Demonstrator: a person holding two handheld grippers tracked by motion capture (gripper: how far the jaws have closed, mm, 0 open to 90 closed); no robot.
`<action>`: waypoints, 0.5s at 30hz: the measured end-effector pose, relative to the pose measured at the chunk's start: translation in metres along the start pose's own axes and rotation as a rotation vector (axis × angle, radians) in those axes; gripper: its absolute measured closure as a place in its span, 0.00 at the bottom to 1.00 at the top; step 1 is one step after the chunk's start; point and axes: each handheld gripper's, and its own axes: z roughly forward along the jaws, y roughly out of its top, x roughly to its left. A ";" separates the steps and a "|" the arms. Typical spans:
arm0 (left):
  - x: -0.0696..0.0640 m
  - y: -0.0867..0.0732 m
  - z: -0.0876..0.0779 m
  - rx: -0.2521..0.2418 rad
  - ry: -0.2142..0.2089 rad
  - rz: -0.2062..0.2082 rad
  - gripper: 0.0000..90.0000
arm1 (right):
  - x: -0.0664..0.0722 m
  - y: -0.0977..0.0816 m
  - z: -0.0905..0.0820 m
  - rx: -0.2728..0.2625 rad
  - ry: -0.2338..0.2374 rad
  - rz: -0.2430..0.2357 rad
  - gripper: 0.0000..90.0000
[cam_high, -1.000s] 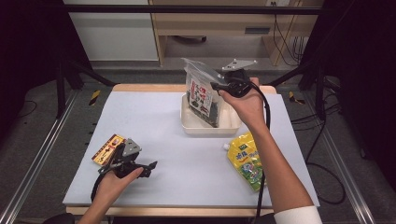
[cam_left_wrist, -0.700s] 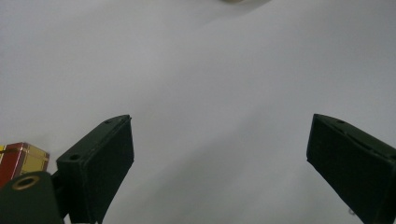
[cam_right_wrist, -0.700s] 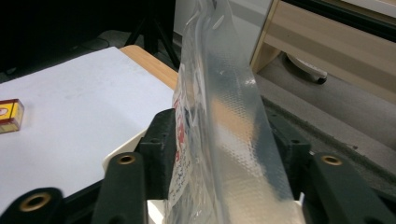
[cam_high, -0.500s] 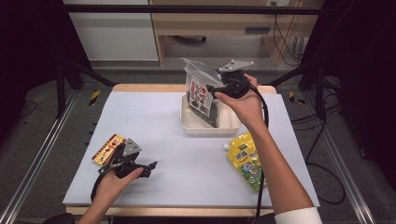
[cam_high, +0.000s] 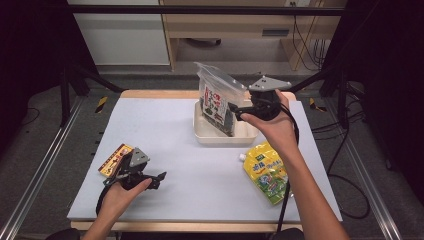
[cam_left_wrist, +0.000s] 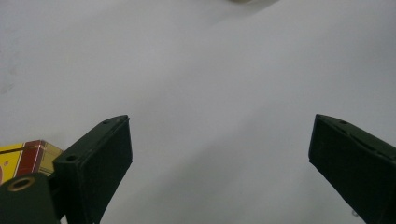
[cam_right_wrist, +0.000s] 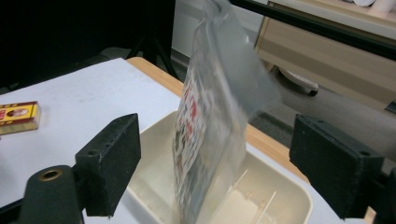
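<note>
A clear snack bag (cam_high: 215, 102) with a red and dark print stands upright in the cream tray (cam_high: 210, 135) at the back middle of the table. My right gripper (cam_high: 236, 110) is just right of the bag and points at it. Its jaws have just been opening and now stand wide. In the right gripper view the bag (cam_right_wrist: 210, 116) rises from the tray (cam_right_wrist: 280, 186) in line with the gap of the right gripper (cam_right_wrist: 215, 154), and neither pad touches it. My left gripper (cam_high: 159, 178) rests open at the front left, with bare table between its jaws (cam_left_wrist: 219, 154).
A yellow and red box (cam_high: 114, 159) lies beside the left gripper, also seen as the box (cam_left_wrist: 23, 154) and the box (cam_right_wrist: 18, 115). A yellow-green pouch (cam_high: 267, 172) lies flat at the right under my right forearm. Dark stands and cables ring the table.
The right gripper has opened off the bag's top and drawn back to the right. The bag stays standing in the tray. The left hand has not moved.
</note>
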 end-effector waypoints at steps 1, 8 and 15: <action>0.000 0.000 0.000 0.002 0.001 0.001 0.07 | 0.001 -0.003 -0.002 0.001 0.001 0.003 0.18; 0.006 -0.002 -0.002 0.006 0.006 -0.004 0.06 | 0.008 -0.042 -0.016 0.023 0.006 0.056 0.16; 0.009 -0.003 -0.003 0.006 0.017 -0.011 0.06 | 0.016 -0.076 -0.019 0.039 0.017 0.099 0.17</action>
